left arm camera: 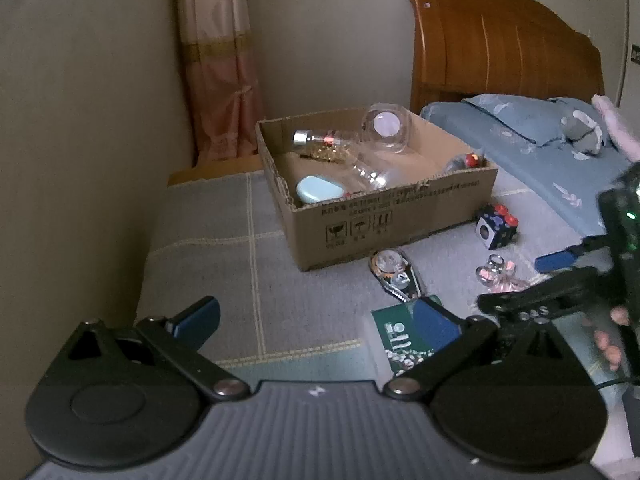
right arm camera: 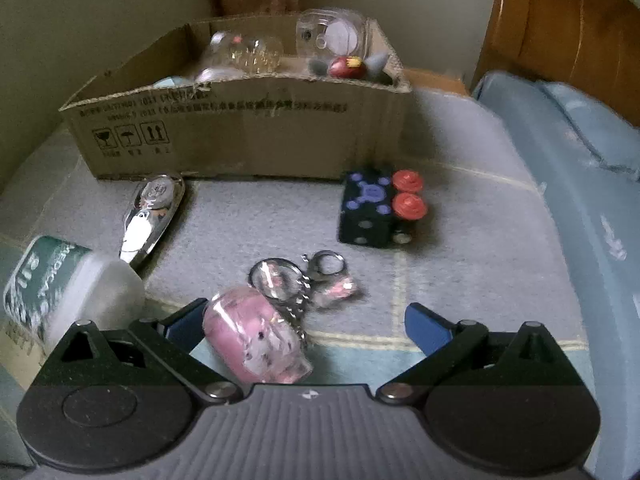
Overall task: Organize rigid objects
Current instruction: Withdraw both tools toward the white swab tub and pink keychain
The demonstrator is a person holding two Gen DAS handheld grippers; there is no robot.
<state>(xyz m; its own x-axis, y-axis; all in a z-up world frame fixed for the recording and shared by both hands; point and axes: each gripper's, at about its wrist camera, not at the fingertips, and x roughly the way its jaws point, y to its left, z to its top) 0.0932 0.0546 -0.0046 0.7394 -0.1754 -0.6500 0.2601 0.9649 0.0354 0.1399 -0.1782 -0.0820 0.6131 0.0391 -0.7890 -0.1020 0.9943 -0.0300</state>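
A cardboard box [left arm camera: 400, 216] [right arm camera: 248, 140] stands on the grey checked bedspread, holding clear glass bottles [left arm camera: 344, 148], a clear jar [left arm camera: 386, 126] [right arm camera: 332, 36], a pale blue case [left arm camera: 320, 190] and a red toy [right arm camera: 346, 67]. In front of it lie a black cube with red knobs [left arm camera: 497, 227] [right arm camera: 380, 210], a shiny oval trinket [left arm camera: 396, 274] [right arm camera: 154, 216], a green-labelled bottle [left arm camera: 404, 338] [right arm camera: 60, 288] and a pink keychain charm [right arm camera: 256, 340] [left arm camera: 500, 276]. My left gripper [left arm camera: 316, 320] is open above the bedspread. My right gripper [right arm camera: 308, 320] [left arm camera: 560, 276] is open, the pink charm between its fingers.
A beige wall [left arm camera: 80, 160] runs along the left. A pink curtain [left arm camera: 220, 60] hangs behind the box. A wooden headboard [left arm camera: 500, 44] [right arm camera: 568, 20], a blue pillow [left arm camera: 512, 120] [right arm camera: 580, 132] and a grey soft toy [left arm camera: 582, 132] lie to the right. A hand [left arm camera: 608, 344] holds the right gripper.
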